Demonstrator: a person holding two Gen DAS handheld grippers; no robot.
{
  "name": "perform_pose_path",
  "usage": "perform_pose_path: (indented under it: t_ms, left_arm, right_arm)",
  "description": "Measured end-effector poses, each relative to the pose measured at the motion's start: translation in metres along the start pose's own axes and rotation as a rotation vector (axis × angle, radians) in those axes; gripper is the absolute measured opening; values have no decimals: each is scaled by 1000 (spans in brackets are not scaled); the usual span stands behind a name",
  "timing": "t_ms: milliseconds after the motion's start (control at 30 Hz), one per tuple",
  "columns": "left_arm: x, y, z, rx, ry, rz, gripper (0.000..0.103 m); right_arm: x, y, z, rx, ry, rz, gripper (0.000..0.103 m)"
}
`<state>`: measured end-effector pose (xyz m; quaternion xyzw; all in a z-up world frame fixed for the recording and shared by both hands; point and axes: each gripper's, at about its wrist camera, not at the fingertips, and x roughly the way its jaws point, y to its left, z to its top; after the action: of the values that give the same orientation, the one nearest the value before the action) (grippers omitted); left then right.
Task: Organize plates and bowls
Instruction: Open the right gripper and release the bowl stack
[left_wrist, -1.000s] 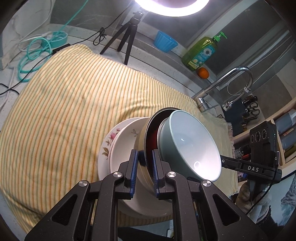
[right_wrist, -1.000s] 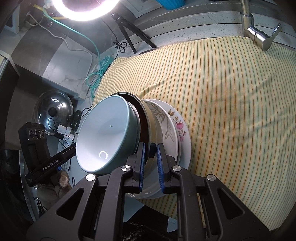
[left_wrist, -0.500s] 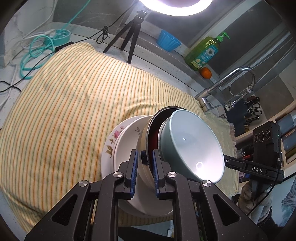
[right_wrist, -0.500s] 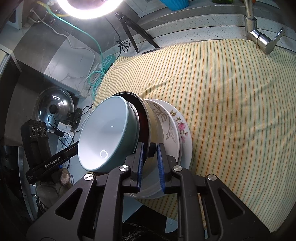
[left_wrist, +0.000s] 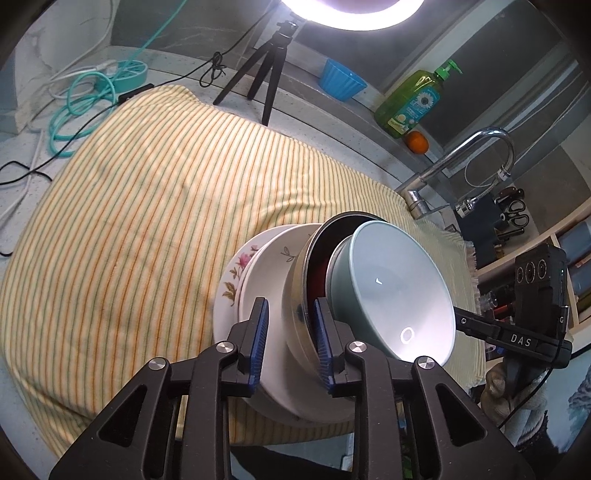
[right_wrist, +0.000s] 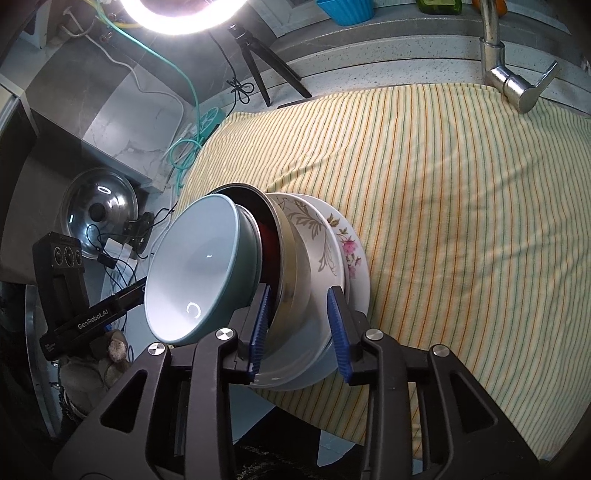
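The stack of dishes (left_wrist: 295, 295) is sitting at the near edge of a striped cloth (left_wrist: 147, 221), its base overhanging that edge a little. Nearest of all, the left gripper (left_wrist: 290, 343) and the right gripper (right_wrist: 299, 328) are each straddling the rim of a metal bowl (left_wrist: 295, 291) from opposite sides; both pairs of jaws are opening, their ribbed blue pads already standing clear of the rim. Inside that dull steel bowl, with its dark red lining, a smooth pale blue bowl (left_wrist: 391, 291) is nesting, glossy and round. Under the two bowls, two white plates are lying: a leaf-patterned plate (right_wrist: 321, 236) on a pink-flowered plate (right_wrist: 351, 247). Beyond the stack the soft yellow cloth, ruled with thin green and orange lines, is spreading wide and bare toward the back. Further still, one black tripod (left_wrist: 266, 74), a blue ribbed cup (left_wrist: 341, 79), a green soap bottle (left_wrist: 410, 101) and a curved chrome tap (left_wrist: 469, 162) are lining the speckled counter.
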<state>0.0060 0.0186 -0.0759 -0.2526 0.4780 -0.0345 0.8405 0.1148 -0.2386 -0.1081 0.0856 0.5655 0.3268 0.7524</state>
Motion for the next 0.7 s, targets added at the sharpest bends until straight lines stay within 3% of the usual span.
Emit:
perform_pose_path:
  t_ms: [367, 600, 700]
  left_arm:
    - [-17, 0, -5, 28, -40, 38, 33]
    - [-36, -17, -11, 104, -95, 112, 54]
    - [-44, -28, -16, 147, -125, 150, 58]
  right_arm:
    - [-16, 0, -5, -24, -41, -37, 45]
    - [-36, 9, -13, -85, -99, -84, 56]
    - [-47, 15, -16, -112, -126, -97, 61]
